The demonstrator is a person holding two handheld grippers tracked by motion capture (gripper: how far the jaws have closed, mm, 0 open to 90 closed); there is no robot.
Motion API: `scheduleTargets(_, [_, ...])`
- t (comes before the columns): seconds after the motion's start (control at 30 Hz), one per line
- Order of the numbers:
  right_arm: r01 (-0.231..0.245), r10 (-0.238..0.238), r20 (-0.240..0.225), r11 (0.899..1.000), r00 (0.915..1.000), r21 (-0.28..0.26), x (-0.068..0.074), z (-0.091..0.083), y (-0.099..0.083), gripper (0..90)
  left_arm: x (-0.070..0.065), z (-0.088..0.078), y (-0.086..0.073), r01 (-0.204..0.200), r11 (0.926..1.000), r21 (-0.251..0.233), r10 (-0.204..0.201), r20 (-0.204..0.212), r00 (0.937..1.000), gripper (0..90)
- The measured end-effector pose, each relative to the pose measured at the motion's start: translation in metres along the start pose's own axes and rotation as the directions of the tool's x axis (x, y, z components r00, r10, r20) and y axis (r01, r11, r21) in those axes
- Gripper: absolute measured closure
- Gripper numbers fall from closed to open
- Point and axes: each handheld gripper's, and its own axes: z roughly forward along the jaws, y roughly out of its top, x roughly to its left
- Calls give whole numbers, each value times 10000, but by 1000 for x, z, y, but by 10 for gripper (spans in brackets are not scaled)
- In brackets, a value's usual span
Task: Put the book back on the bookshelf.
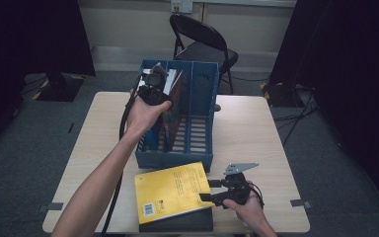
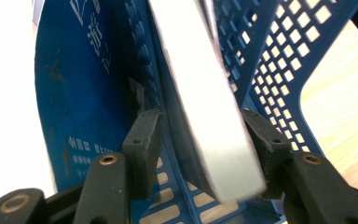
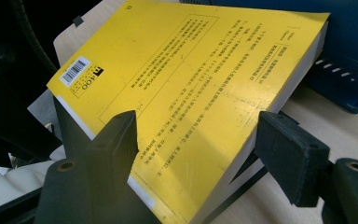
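A blue file rack [image 1: 207, 84] with three slots stands in the middle of the table. A book [image 1: 173, 91] stands tilted in its left slot. My left gripper [image 1: 153, 81] is at that book's top. In the left gripper view its jaws [image 2: 205, 130] straddle the book's white page edge [image 2: 200, 84] and are open, with a gap at the left pad. A thick yellow book [image 1: 172, 192] lies near the front edge on a black book [image 1: 177, 224]. My right gripper [image 1: 208, 190] is shut on the yellow book's [image 3: 177, 74] right edge, one jaw on the cover and one under it.
The rack's [image 2: 279, 60] middle and right slots hold nothing. A black folding chair [image 1: 202, 39] stands behind the wooden table [image 1: 256, 133]. Bare tabletop lies left and right of the rack. The rack's corner [image 3: 349, 56] is close beyond the yellow book.
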Motion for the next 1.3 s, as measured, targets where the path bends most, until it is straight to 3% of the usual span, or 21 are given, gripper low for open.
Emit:
scheduleTargets(0.13, [-10, 10, 11, 10000, 10000, -15, 1, 0, 0, 288, -2, -3, -4, -289, 9995, -150, 289, -5, 9996, 504])
scheduleTargets(0.23, [12, -12, 10, 10000, 10000, -18, 1, 0, 0, 288, 0, -3, -10, -431, 9983, -383, 455, 634, 9970, 513])
scheduleTargets(0.3, [-5, 5, -13, 10000, 10000, 16, 0, 0, 0, 288, -2, -4, -16, -837, 9948, -586, 849, 182, 9962, 544])
scheduleTargets(0.5, [4, -5, 15, 10000, 10000, 61, 0, 1, 0, 287, 1, -9, -29, -993, 9900, -999, 1059, 640, 9923, 536])
scheduleTargets(0.63, [10, -10, 62, 10000, 10000, 74, 0, 1, 0, 287, 1, -10, -41, -1104, 9869, -1175, 1175, 550, 9915, 533])
scheduleTargets(0.7, [4, -4, 80, 10000, 10000, 50, 0, 1, 0, 288, 3, -9, -46, -1179, 9836, -1368, 1294, 786, 9885, 518])
scheduleTargets(0.73, [-5, 5, 63, 10000, 10000, 49, 0, 1, 1, 288, 5, -9, -49, -1129, 9841, -1372, 1228, 663, 9902, 517])
scheduleTargets(0.77, [16, -17, 55, 10000, 10000, 34, 1, 0, 1, 288, 6, -10, -52, -1158, 9822, -1476, 1280, 761, 9888, 496])
scheduleTargets(0.8, [37, -37, 25, 10000, 10000, -1, 1, 0, 1, 288, 7, -11, -56, -1320, 9787, -1573, 1509, 1150, 9818, 488])
scheduleTargets(0.83, [18, -18, -16, 10000, 10000, -41, 1, 0, 1, 289, 7, -11, -59, -1392, 9767, -1635, 1605, 1253, 9790, 484])
scheduleTargets(0.9, [18, -18, 21, 10000, 10000, -58, 1, -1, 1, 294, 4, -13, -67, -1455, 9741, -1734, 1659, 1095, 9801, 471])
scheduleTargets(1.03, [15, -15, 87, 10000, 10000, -16, 1, 1, 1, 294, 7, -11, -83, -1343, 9713, -1963, 1701, 1789, 9690, 432])
scheduleTargets(1.1, [28, -28, 109, 10000, 9999, -13, 1, 1, 1, 294, 9, -10, -91, -1315, 9707, -2012, 1704, 1903, 9668, 432])
scheduleTargets(1.17, [22, -22, 114, 10000, 9999, -18, 1, 1, 1, 294, 10, -9, -98, -1442, 9663, -2133, 1881, 2026, 9610, 448])
scheduleTargets(1.23, [22, -22, 143, 10000, 9999, -7, 1, 1, 1, 294, 11, -8, -106, -1487, 9681, -2018, 1940, 2277, 9542, 466])
scheduleTargets(1.3, [37, -37, 167, 10000, 9999, -17, 1, 2, 1, 294, 12, -7, -114, -1697, 9664, -1930, 2114, 2214, 9520, 485])
